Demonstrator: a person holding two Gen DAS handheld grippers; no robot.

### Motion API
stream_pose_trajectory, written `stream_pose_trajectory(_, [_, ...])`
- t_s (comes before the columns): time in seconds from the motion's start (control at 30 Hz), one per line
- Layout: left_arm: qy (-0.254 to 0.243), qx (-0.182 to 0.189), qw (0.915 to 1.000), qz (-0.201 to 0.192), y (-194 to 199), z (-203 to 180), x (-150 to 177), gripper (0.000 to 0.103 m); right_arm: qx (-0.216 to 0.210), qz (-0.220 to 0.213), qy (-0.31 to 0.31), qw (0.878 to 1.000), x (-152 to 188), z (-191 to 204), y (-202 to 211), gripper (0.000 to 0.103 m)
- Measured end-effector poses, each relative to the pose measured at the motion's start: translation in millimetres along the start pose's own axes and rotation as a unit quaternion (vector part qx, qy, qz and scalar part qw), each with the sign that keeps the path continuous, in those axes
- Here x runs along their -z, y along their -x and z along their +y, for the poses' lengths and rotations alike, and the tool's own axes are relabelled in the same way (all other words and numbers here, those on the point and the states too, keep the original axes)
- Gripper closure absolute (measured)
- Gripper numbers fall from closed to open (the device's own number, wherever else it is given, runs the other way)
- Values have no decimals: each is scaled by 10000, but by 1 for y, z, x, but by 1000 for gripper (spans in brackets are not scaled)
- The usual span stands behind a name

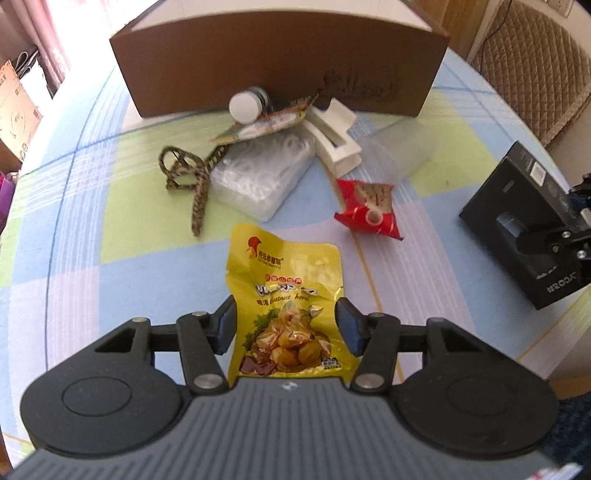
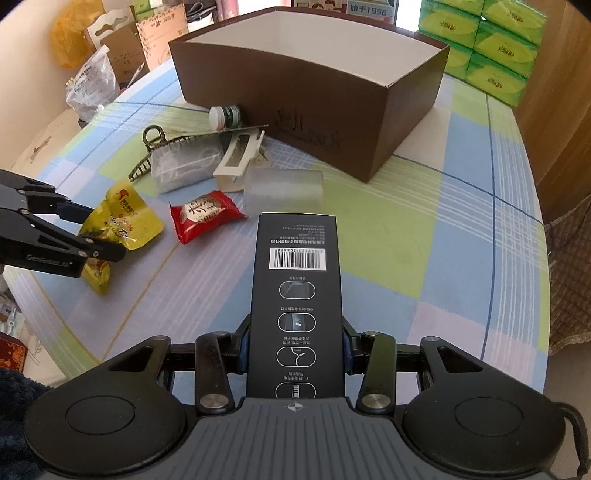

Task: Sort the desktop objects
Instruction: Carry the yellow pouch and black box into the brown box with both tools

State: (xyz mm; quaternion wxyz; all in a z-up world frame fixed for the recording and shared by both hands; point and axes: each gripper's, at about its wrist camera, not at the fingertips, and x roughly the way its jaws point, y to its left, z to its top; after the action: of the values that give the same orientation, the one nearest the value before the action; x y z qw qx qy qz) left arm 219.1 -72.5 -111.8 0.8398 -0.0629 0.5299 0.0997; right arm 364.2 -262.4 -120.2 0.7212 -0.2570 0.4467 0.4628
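Checked tablecloth (image 2: 424,221) carries clutter; left fingers (image 1: 286,325) pinch yellow pouch (image 1: 286,280), right fingers (image 2: 295,350) clamp black box (image 2: 295,295).

Landmark: round table (image 2: 424,236) with a checked cloth of blue, green, white and lilac.
Seating: quilted tan chair (image 1: 535,74) just beyond the table's far right edge in the left wrist view.
Window side: pale pink curtain (image 1: 55,33) beyond the table's far left edge, bright daylight coming through.
Storage: cardboard boxes (image 1: 14,107) left of the table, below the curtain.
Stock: green tissue packs (image 2: 491,44) stacked behind the table's far right.
Clutter: yellow plastic bag (image 2: 70,37) beyond the table's far left.
Light: soft daylight.
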Motion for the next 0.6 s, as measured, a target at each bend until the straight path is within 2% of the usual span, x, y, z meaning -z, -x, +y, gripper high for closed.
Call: stream_pose_trajectory(0.6, [10,103,9973,-725,59,35,-42,52,26,-392,-447,9982,-43,12,28,62])
